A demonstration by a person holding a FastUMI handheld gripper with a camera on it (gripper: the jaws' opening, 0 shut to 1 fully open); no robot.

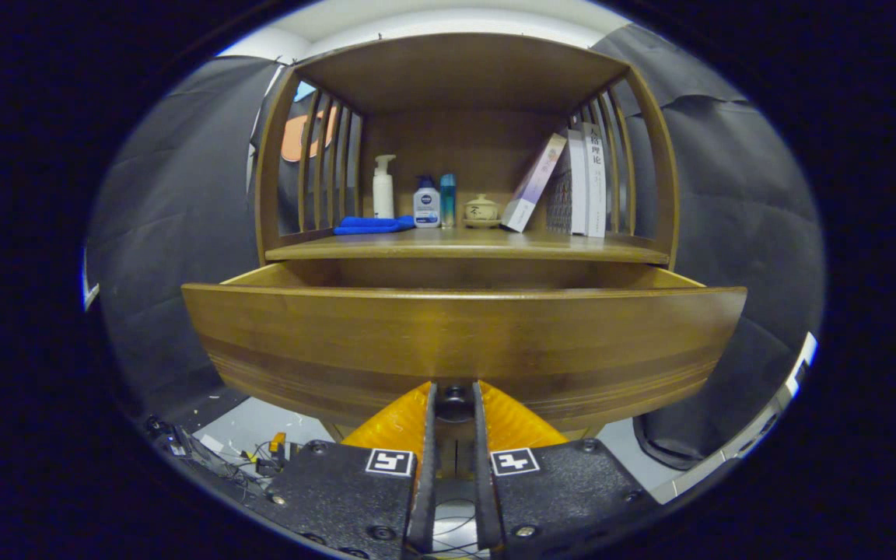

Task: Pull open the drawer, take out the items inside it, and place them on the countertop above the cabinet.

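Black cloth hangs as the booth's wall on both sides of a wooden cabinet with slatted sides. Above the cloth, a pale ceiling shows, evenly lit. On the light grey floor beneath the cabinet's left corner lies a tangle of cables.

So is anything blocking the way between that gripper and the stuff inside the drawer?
Yes. The hand-held gripper is closed on the small knob low on the drawer front. That tall front panel stands between the fingers and the drawer's inside, hiding whatever lies there. The countertop above already holds bottles, a cloth and books.
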